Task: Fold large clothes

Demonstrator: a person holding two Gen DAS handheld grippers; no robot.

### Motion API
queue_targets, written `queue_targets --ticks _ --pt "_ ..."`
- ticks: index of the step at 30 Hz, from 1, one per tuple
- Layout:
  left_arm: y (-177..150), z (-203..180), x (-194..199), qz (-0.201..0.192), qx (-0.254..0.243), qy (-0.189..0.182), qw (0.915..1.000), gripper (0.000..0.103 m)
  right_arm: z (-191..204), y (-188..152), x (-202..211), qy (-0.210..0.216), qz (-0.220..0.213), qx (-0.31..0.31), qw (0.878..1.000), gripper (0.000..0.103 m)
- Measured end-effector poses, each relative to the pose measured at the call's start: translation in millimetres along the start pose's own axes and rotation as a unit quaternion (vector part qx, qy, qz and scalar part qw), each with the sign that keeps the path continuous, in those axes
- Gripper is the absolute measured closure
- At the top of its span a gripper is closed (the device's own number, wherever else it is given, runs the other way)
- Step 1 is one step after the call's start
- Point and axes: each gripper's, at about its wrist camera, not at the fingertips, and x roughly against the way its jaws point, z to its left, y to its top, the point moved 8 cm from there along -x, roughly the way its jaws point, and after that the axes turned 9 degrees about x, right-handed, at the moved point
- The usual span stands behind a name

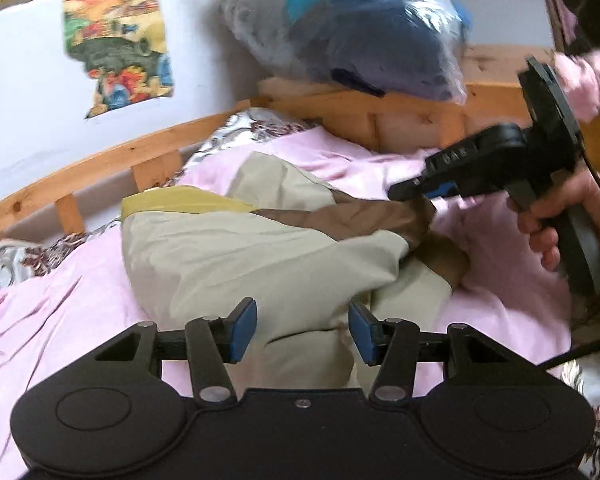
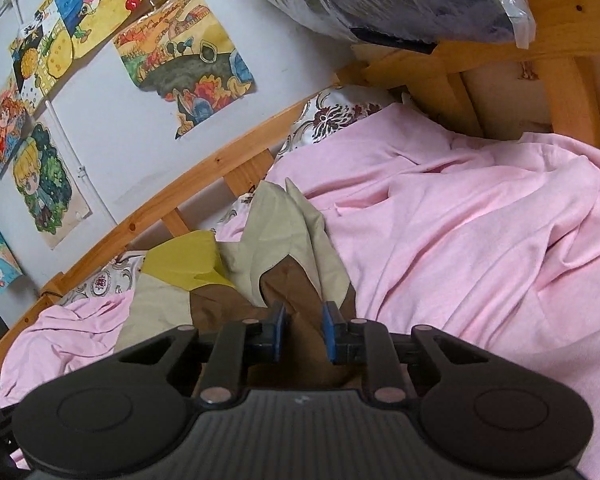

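Beige-and-brown garment point(image 1: 236, 256) bunched on pink-sheeted bed point(image 1: 72, 320); brown corner pinched by right hand-held gripper point(image 2: 303, 330); left hand-held gripper point(image 1: 302, 330) spread over beige fold; pinch best kept firm, fabric drawn flat.

— What are you seeing around your tongs, material-wise?

— Your left gripper point(image 1: 303, 330) is matt black plastic with blue rubbery pads point(image 1: 244, 330) and small shiny metal pivot pins. Between its fingers runs the garment point(image 1: 260, 256): smooth thin cloth in beige, brown and yellow, faintly sheeny.

— And under it?

— A soft matt pink sheet point(image 2: 480, 232), creased. Beyond your right gripper point(image 2: 303, 330) stands a varnished knotty wood bed frame point(image 2: 204, 176). Above that, glossy crinkled clear plastic bag point(image 1: 340, 28), and matt paper drawings point(image 2: 188, 64) on the smooth painted wall.
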Motion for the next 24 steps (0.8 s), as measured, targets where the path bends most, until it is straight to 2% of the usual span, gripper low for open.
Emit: queue_targets --ticks 2,4,5,6,8,10,11,12,15,19,22,24 --pt "-1.3 -4.1 -4.0 0.012 -0.030 -0.005 0.9995 0.050 1.2 1.6 1.3 -0.008 -0.001 0.010 1.000 0.080" --pt "-1.3 -5.8 -8.1 0.016 -0.042 -0.013 0.9989 0.050 3.0 4.1 3.2 -0.011 -0.008 0.012 1.000 0.075" --pt "-1.2 -5.2 -9.7 0.019 -0.041 -0.020 0.9988 0.050 4.5 4.4 3.4 -0.002 -0.010 0.005 1.000 0.063" --pt "-2.0 -3.9 -9.7 0.019 -0.037 -0.025 0.9988 0.050 6.4 3.8 2.2 0.012 -0.008 -0.003 1.000 0.047" --pt "-1.7 -2.1 -10.2 0.019 -0.029 -0.031 0.9989 0.050 9.0 0.8 -1.5 0.021 -0.003 -0.013 1.000 0.040" --pt "-2.0 -1.9 -10.1 0.018 -0.024 -0.032 0.9990 0.050 9.5 -1.8 -4.6 0.013 0.004 -0.009 1.000 0.044" --pt "-2.2 -2.0 -9.8 0.019 -0.023 -0.033 0.9990 0.050 9.2 -2.4 -5.2 -0.001 0.008 0.000 1.000 0.060" --pt "-2.3 -3.1 -9.2 0.019 -0.023 -0.034 0.9990 0.050 9.3 -3.0 -5.8 -0.012 0.018 0.010 1.000 0.070" --pt "-0.7 -4.5 -8.7 0.021 -0.021 -0.040 0.9988 0.050 14.1 -4.9 -4.4 -0.033 0.050 0.035 0.998 0.082" --pt "0.8 -10.3 -9.0 0.025 -0.026 -0.041 0.9985 0.050 33.5 -12.2 -0.6 -0.080 0.087 0.132 0.984 0.087" --pt "4.4 -12.1 -6.2 0.027 -0.027 -0.055 0.9977 0.050 27.8 -25.4 -5.9 -0.085 0.114 0.134 0.981 0.088" --pt "12.9 -7.8 -0.1 0.024 0.002 -0.085 0.9961 0.050 23.1 -31.0 -10.0 -0.082 0.127 0.129 0.980 0.088"
